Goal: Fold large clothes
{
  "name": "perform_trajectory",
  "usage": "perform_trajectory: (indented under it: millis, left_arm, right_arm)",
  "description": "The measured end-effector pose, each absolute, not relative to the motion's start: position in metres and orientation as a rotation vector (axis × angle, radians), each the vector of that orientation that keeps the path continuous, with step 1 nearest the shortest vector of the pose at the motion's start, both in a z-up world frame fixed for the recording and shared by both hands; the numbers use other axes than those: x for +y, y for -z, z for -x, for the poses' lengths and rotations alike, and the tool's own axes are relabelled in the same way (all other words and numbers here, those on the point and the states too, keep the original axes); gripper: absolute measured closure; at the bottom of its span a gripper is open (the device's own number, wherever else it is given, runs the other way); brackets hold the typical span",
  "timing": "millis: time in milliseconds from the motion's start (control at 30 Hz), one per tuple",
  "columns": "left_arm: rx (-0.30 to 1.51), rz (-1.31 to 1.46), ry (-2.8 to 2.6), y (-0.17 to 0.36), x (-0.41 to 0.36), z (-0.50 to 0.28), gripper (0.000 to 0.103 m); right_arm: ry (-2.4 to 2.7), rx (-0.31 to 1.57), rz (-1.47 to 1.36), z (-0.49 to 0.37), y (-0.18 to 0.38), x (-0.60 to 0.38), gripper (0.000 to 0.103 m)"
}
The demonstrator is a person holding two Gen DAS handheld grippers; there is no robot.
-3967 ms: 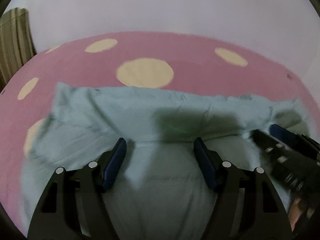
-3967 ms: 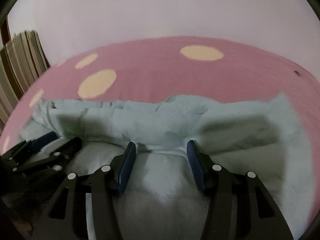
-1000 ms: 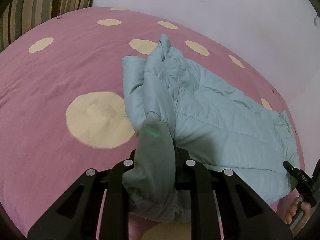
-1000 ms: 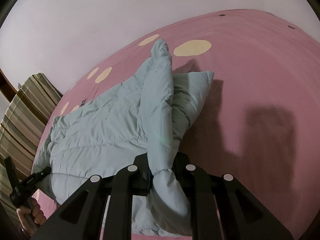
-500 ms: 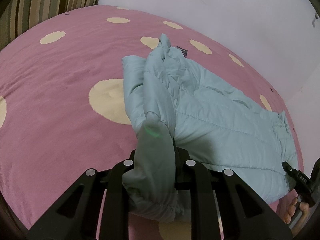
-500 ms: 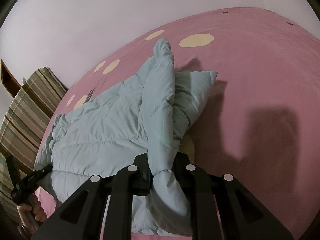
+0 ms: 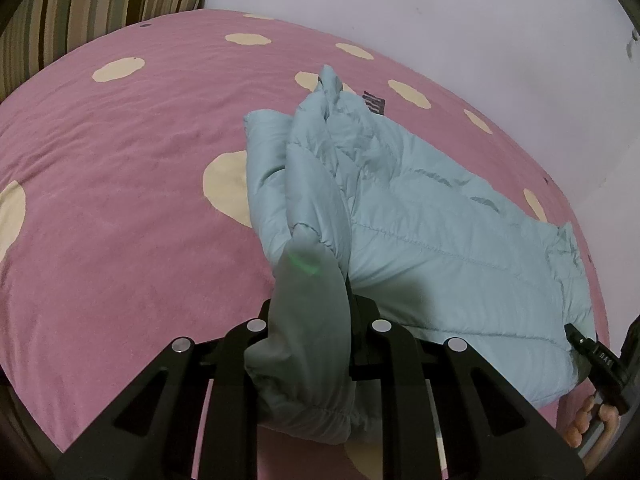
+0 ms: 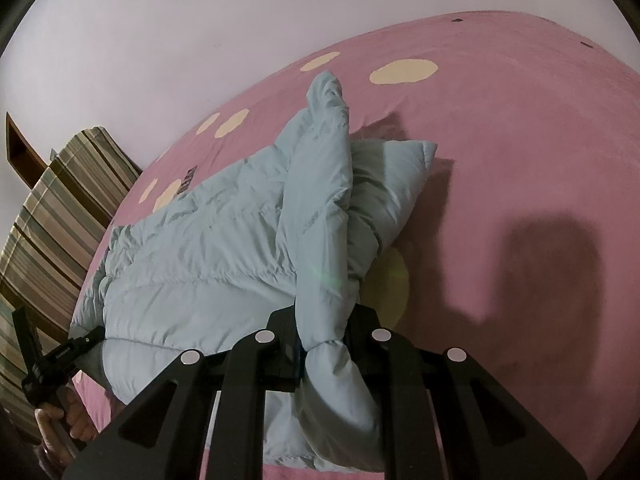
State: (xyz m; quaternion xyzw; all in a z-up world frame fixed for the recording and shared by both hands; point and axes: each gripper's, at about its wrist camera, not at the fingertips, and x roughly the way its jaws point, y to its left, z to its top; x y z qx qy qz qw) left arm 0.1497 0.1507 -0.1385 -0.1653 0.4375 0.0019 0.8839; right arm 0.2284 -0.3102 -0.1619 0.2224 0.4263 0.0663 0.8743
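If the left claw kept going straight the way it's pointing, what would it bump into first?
Probably more of the puffy light blue jacket: the left claw is shut on a fold of it and the quilted body lies right ahead. Past that is the pink spotted bedspread.

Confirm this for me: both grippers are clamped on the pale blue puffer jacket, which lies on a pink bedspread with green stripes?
Not quite. The bedspread is pink with cream dots, not green stripes, as the left wrist view shows. The rest holds: the left gripper and the right gripper are each clamped on the pale blue puffer jacket.
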Motion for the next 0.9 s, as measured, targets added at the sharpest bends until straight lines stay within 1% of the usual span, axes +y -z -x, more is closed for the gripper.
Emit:
perform_trajectory:
  millis: [900]
  left_arm:
    - [0.911, 0.355, 0.009, 0.151, 0.149, -0.149, 0.085]
  right_arm:
    - [-0.14, 0.904, -0.475, -0.229, 0.167, -0.311, 0.087]
